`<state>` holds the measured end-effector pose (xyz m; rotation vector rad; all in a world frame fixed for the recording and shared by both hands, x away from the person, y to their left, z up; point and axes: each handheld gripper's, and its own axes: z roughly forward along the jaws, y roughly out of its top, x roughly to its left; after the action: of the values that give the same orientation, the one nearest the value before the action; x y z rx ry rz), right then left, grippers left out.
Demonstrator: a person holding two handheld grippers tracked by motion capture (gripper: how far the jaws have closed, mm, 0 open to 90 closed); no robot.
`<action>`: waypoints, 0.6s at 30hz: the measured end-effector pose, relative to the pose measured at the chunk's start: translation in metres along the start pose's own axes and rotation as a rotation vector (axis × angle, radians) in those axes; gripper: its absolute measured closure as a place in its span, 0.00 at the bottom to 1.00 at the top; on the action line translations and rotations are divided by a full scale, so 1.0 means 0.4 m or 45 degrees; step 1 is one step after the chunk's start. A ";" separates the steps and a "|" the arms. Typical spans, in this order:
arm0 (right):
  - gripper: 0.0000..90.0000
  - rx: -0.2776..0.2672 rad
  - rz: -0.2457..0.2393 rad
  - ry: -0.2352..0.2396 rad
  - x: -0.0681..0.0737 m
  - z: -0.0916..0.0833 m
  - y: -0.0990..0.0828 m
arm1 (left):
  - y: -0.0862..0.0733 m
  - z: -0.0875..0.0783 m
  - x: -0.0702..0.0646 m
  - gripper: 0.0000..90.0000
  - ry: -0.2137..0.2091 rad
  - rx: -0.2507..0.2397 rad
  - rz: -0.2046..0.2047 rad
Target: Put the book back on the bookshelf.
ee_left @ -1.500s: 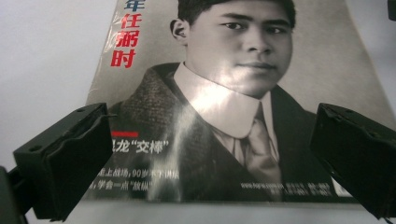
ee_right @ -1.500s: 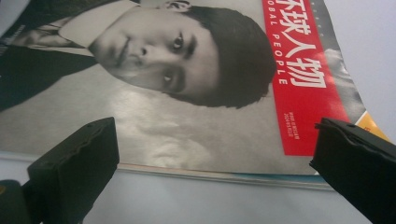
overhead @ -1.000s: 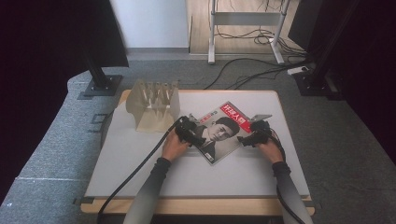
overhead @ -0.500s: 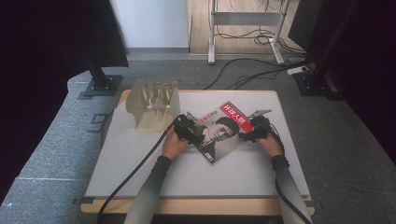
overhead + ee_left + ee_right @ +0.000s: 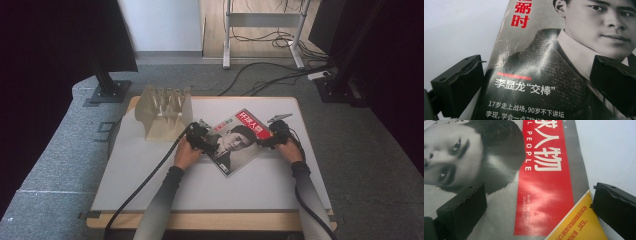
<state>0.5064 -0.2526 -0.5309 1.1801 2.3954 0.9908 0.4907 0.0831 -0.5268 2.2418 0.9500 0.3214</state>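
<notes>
**Both grippers spread wide at the magazine's edges**

Your forearms come up from the near edge of the table (image 5: pixel 150 200), one each side of the magazine (image 5: pixel 235 142), which lies flat near the table's middle, turned at an angle, with one corner pointing back at you.

Your left gripper (image 5: pixel 202 140) sits at the cover's left edge. Its jaws are released and wide apart, one over bare table and the other over the cover, with nothing between them but the page. Up close, the left gripper view shows a scuffed, creased patch near that edge, above a short red bar and lines of white print. The portrait's dark jacket and white collar take up the rest.

Your right gripper (image 5: pixel 275 135) is at the right side, jaws also spread and empty. One jaw hangs over the grey portrait, the other off the edge over the table. Between them runs the red title band with white characters, and a yellow corner flash.

Farther back, left of the magazine, a pale slotted rack (image 5: pixel 165 112) stands near the table's far edge.
</notes>
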 end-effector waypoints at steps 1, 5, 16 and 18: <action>0.00 -0.001 -0.003 0.004 0.001 -0.002 0.000 | 0.000 0.000 0.000 0.00 0.000 0.000 -0.003; 0.00 -0.004 0.001 -0.001 0.004 -0.004 -0.004 | -0.002 0.000 0.002 0.00 -0.013 0.009 -0.010; 0.00 -0.011 0.002 -0.005 0.018 -0.014 -0.017 | -0.012 -0.009 -0.010 0.00 -0.018 0.010 -0.011; 0.00 -0.012 0.001 -0.004 0.023 -0.017 -0.021 | -0.016 -0.014 -0.014 0.00 -0.019 0.019 -0.004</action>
<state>0.4923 -0.2522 -0.5313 1.1788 2.3851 0.9986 0.4809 0.0851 -0.5268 2.2535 0.9508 0.2970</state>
